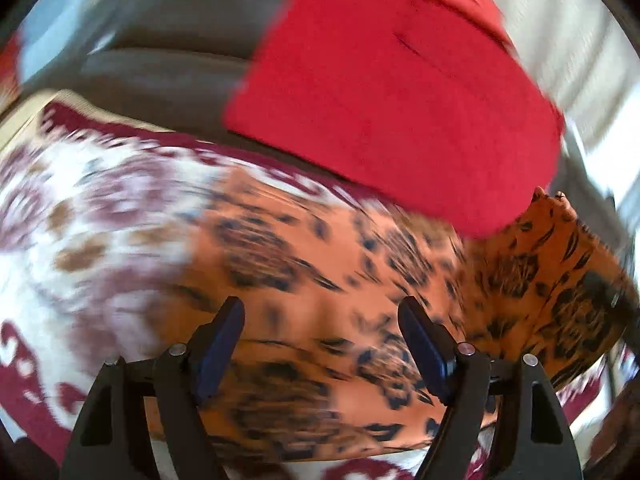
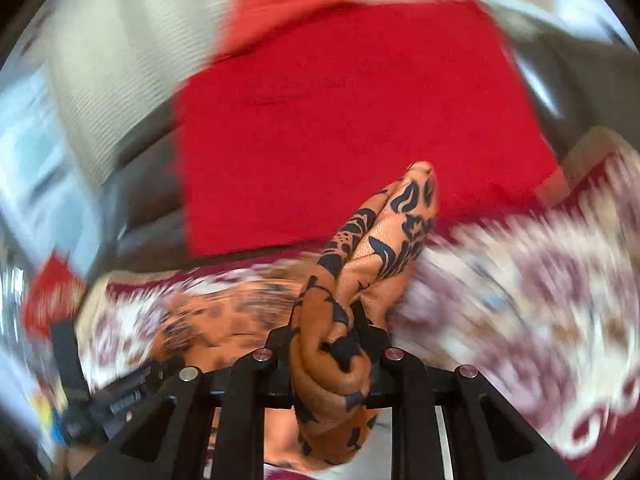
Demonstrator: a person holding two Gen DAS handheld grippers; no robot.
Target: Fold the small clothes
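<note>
An orange garment with black leaf print (image 1: 304,264) lies spread on a maroon-and-white patterned cover (image 1: 100,208). My left gripper (image 1: 320,308) hovers just above it, open, nothing between its blue pads (image 1: 218,344). At the right of the left wrist view a part of the garment (image 1: 560,280) is lifted. In the right wrist view my right gripper (image 2: 326,330) is shut on a bunched fold of that orange garment (image 2: 384,240), which sticks out past the fingers and hides their tips. Both views are blurred.
A folded red cloth (image 1: 392,92) (image 2: 352,120) lies beyond the garment, on a grey cushioned seat (image 1: 168,60). A pale ribbed fabric (image 2: 120,40) is behind it. A black device (image 2: 112,396) shows at the lower left of the right wrist view.
</note>
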